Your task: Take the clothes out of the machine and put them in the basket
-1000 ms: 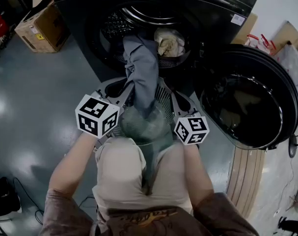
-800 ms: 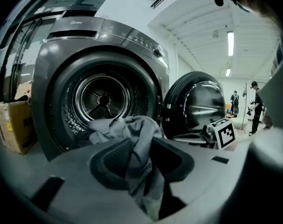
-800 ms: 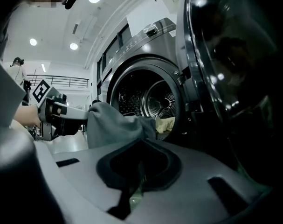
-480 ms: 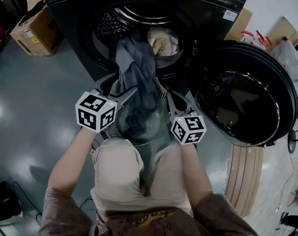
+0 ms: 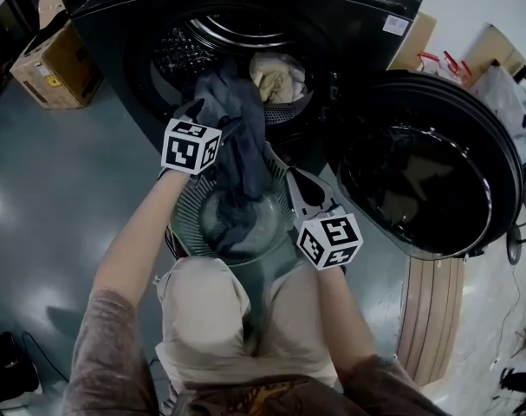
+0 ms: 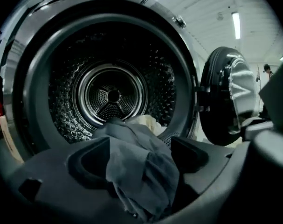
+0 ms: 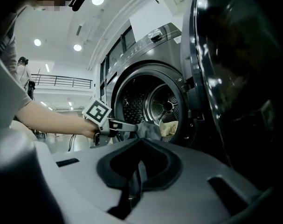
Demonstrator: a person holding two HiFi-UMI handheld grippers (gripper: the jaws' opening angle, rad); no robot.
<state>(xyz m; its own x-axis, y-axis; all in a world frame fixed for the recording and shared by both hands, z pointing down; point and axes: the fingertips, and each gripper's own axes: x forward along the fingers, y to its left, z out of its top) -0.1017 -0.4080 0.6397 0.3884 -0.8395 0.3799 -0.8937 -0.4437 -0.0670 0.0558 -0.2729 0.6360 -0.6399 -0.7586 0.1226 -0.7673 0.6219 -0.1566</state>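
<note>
Grey garment (image 5: 241,137) between left tool (image 6: 140,153) jaws, just opening wide | right tool (image 7: 140,143) pinches it | door (image 5: 427,180) beside

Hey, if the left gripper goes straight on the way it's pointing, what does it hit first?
Most likely the grey garment. It lies between the jaws of the left gripper, which have just been opening and do not pinch it. Beyond it is the open drum, though depth is hard to judge.

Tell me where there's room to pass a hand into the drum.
Free: the left side of the drum, between its rim and the grey garment, and the upper half above the clothes. Crowded: the lower middle of the mouth, where the grey garment drapes over the lip, with the cream cloth just behind on its right.
</note>
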